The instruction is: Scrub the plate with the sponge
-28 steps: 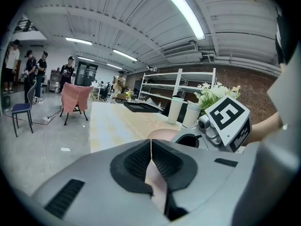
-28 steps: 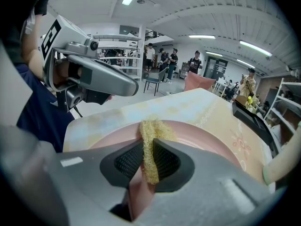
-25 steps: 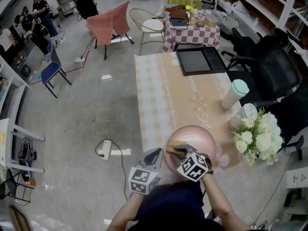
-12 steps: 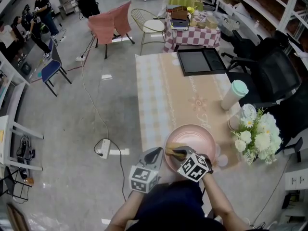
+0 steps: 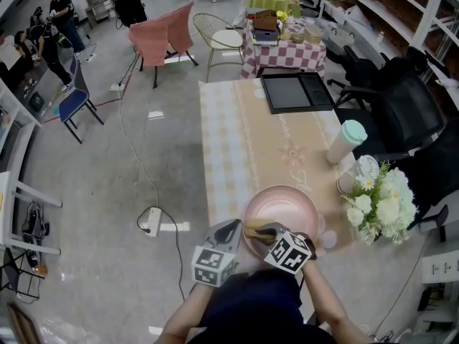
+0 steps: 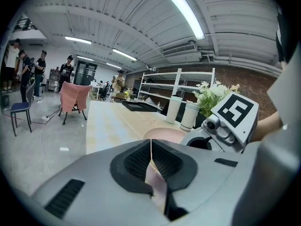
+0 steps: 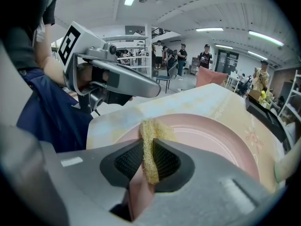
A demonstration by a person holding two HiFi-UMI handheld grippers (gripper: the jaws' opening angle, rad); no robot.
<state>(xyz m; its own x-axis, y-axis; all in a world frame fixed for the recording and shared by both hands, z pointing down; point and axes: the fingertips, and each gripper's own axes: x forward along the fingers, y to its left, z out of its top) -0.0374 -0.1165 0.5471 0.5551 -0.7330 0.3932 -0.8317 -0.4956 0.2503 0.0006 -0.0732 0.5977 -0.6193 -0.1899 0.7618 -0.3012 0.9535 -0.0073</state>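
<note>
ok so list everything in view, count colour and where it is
table: 1, beige checked cloth, centre
plate: 1, pink, table's near end
sponge: 1, yellow, on plate's near rim
tray: 1, black, table's far end
cups: 2, white, one mint-lidded, table's right edge
flowers: 1 bunch, white, right of plate
chairs: several, pink-draped, blue, black, around room
people: several, far left
left gripper: 1, grey, shut, apparently on plate's rim
right gripper: 1, grey, shut on sponge
</note>
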